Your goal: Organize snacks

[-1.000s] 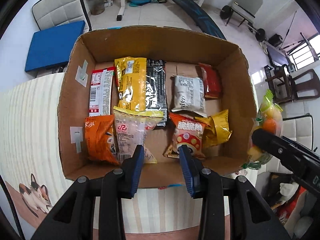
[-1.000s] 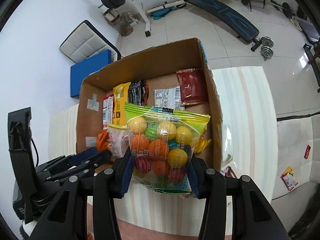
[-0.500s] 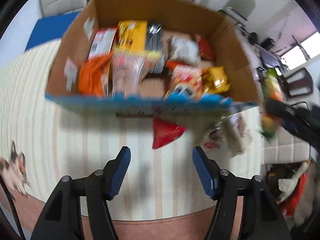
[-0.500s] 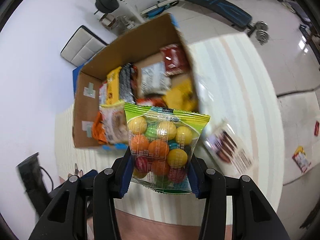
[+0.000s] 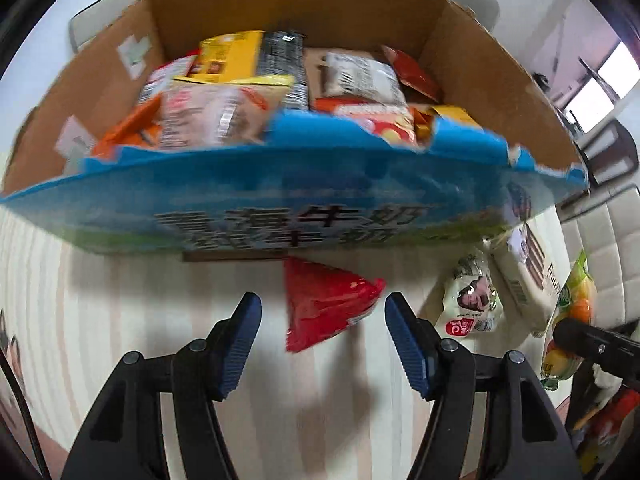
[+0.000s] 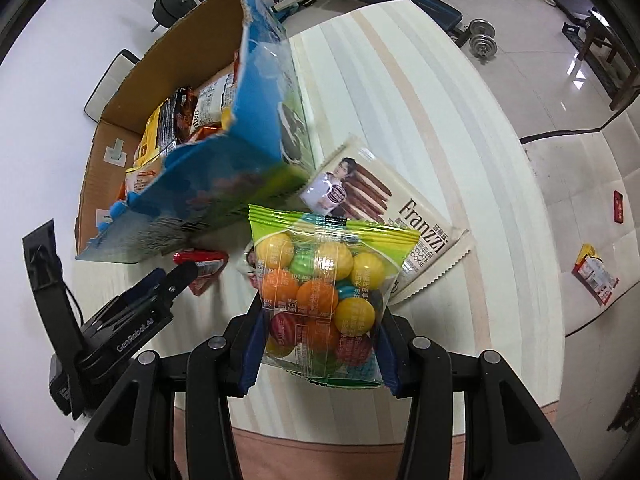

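Left wrist view: the left tongs (image 5: 323,316) are spread wide with nothing between the blue pads (image 5: 240,344), low over the striped bench (image 5: 120,320).
Red packet: a red snack packet (image 5: 326,304) lies flat on the bench just ahead of the left tongs, roughly in line with the gap between the pads, not touched by either.
Box: a cardboard box (image 5: 280,200) with a blue printed outer wall and a torn upper edge stands on the bench beyond the red packet; it holds many snack packets, among them a yellow one (image 5: 230,56), a black one (image 5: 282,60) and a white one (image 5: 360,78).
Loose snacks on the bench: a small white packet (image 5: 468,304) and a long cream biscuit pack (image 5: 524,280) lie to the right of the box's near corner, close beside each other.
Right wrist view: the right tongs (image 6: 318,354) are clamped on a clear bag of coloured candy balls (image 6: 324,292) with a green top seal, gripped at its lower part and held upright above the bench.
Candy bag position: outside the box, near its front corner, in front of the cream biscuit pack from this view.
Left tongs from the right: they reach in from the lower left, tips next to the red packet.
Floor: tiled floor (image 6: 520,12) with a dumbbell (image 6: 482,40) beyond the bench.
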